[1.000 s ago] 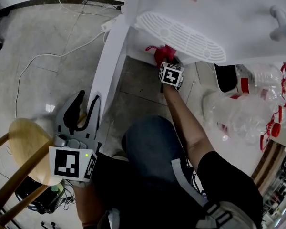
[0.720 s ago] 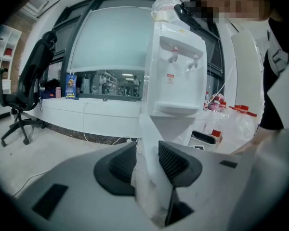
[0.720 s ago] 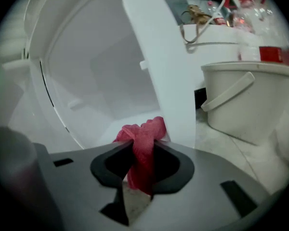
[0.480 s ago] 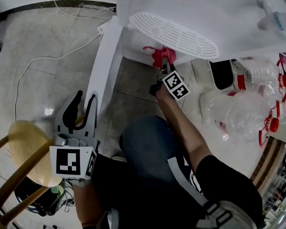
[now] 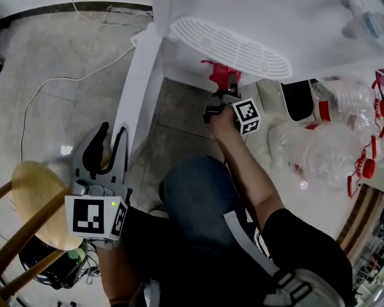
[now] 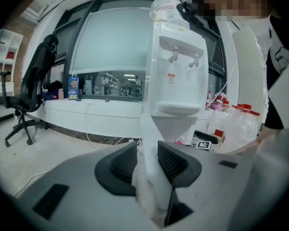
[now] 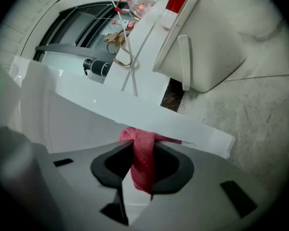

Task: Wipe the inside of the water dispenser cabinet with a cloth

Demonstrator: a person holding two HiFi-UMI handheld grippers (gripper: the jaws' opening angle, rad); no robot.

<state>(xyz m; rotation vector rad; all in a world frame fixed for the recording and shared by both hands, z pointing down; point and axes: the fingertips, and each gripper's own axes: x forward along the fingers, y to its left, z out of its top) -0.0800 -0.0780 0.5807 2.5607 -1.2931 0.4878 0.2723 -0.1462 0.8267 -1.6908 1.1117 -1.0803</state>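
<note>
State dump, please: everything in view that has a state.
cabinet: open
door: swung open, edge between the left jaws
cloth: bunched, clamped, at the cabinet opening
left gripper: shut on door
right gripper: shut on cloth

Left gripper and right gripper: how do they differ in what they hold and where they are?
The left gripper grips the edge of the white cabinet door; the right gripper grips a red cloth. The left gripper is beside the wooden stool; the right gripper is at the open cabinet, under the drip tray. Both are shut on something.
</note>
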